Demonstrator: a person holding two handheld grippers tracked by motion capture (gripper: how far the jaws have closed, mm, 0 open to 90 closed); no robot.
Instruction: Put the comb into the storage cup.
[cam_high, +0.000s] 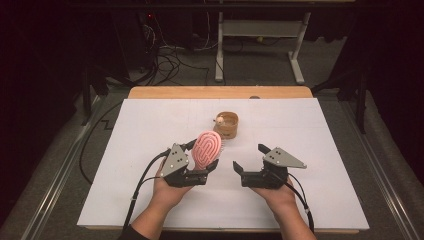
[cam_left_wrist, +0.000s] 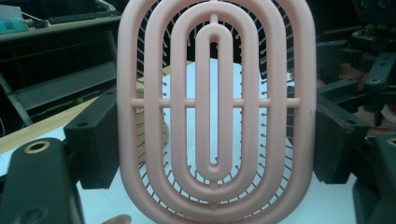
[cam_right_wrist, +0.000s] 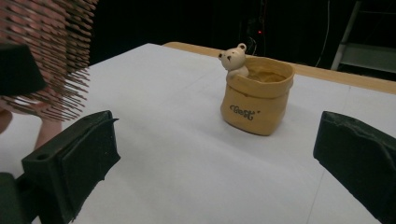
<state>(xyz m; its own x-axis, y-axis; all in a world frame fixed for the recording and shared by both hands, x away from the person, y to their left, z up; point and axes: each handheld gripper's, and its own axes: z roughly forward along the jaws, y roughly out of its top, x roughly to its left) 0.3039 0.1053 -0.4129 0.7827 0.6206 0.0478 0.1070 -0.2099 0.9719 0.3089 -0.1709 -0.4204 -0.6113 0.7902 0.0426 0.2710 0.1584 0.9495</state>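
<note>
**Pink brush clamped in your left tool, right tool spread wide**

Starting at your left: your left hand (cam_high: 167, 187) holds the left gripper (cam_high: 202, 159) low over the white sheet-covered table (cam_high: 150, 130), near its front edge. Its two black jaws are closed against the sides of the pink oval plastic hairbrush with concentric open ribs (cam_high: 206, 148). The brush stands upright between them, tilted slightly away from you. In the left gripper view the ribbed back of the hairbrush (cam_left_wrist: 215, 112) faces the camera, a jaw pad pressing each long edge, and thin bristles show through the gaps.

Behind the brush and a little to its right, toward the middle of the table, sits the small tan sack-shaped ceramic pot with a white bear figure on its rim (cam_high: 226, 124). It stands upright, apart from both tools. In the right gripper view the pot (cam_right_wrist: 257, 95) carries dark lettering on its front.

To the right, your right hand (cam_high: 280, 196) holds the right gripper (cam_high: 249, 157) beside the left one, jaws wide apart with nothing between them.
</note>
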